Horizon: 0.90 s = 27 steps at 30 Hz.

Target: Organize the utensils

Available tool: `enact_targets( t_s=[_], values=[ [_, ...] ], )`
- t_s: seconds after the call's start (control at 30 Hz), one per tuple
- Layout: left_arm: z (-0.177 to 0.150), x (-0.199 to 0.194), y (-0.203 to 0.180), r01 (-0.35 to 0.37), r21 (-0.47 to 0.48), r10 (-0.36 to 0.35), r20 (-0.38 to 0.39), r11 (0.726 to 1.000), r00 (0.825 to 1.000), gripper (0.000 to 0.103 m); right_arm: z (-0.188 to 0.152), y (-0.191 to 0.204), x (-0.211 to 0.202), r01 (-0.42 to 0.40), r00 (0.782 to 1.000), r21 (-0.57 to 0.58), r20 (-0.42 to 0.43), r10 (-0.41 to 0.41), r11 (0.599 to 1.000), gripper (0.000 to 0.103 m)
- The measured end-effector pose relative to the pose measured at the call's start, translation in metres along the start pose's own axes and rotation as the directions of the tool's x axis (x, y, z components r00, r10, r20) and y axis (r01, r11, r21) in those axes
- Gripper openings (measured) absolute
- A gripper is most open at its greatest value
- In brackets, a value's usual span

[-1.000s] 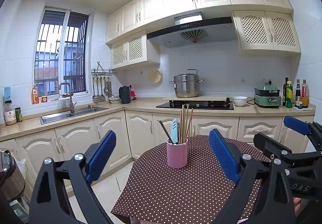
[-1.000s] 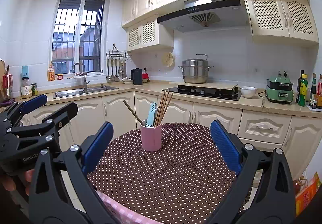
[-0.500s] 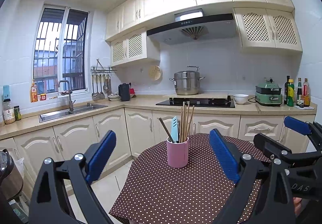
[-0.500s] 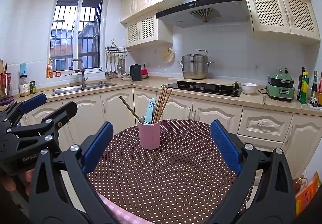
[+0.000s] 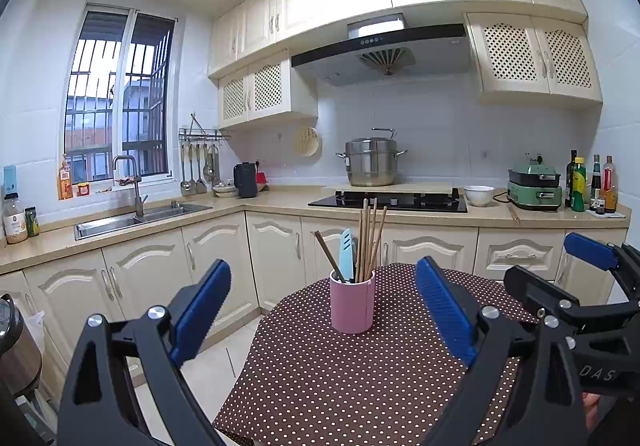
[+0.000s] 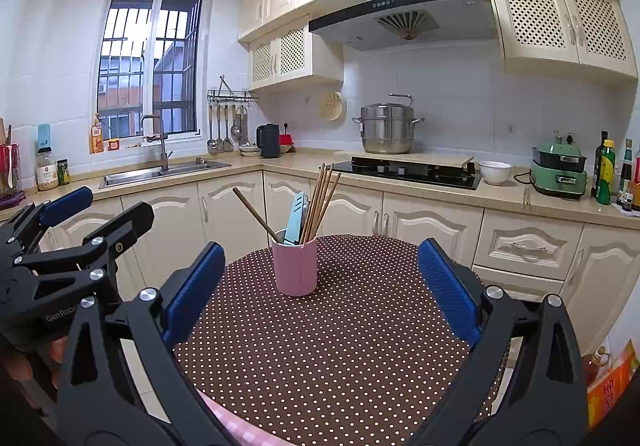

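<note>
We see the pink cup upright on the dotted tablecloth, holding chopsticks and a blue utensil. Left gripper and right gripper — both spread wide, empty — hover short of it.

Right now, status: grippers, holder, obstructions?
Left gripper open, empty. Right gripper open, empty. Pink holder upright on dotted table, chopsticks inside. Nothing blocking the approach.

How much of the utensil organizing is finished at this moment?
Done, apparently: wooden chopsticks and a light blue utensil stand in the pink cylindrical cup on the brown dotted tablecloth. In hand: nothing; the left gripper and the right gripper are open. Left: no loose utensils visible.
</note>
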<state>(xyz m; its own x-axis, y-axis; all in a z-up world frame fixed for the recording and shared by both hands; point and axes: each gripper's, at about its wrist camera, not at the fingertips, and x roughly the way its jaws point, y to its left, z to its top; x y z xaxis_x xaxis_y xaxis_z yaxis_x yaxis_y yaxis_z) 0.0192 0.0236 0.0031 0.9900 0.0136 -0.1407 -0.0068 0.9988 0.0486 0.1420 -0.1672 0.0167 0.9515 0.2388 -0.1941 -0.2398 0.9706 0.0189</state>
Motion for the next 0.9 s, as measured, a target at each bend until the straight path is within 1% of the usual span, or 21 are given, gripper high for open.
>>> enact_targets(
  t_s=[0.9],
  values=[
    [-0.007,0.012,-0.006,-0.001,0.002,0.001,-0.027,1.000,1.000,0.092,-0.007,0.000,0.013,0.002,0.999,0.011,-0.033,-0.002,1.000,0.095]
  ],
)
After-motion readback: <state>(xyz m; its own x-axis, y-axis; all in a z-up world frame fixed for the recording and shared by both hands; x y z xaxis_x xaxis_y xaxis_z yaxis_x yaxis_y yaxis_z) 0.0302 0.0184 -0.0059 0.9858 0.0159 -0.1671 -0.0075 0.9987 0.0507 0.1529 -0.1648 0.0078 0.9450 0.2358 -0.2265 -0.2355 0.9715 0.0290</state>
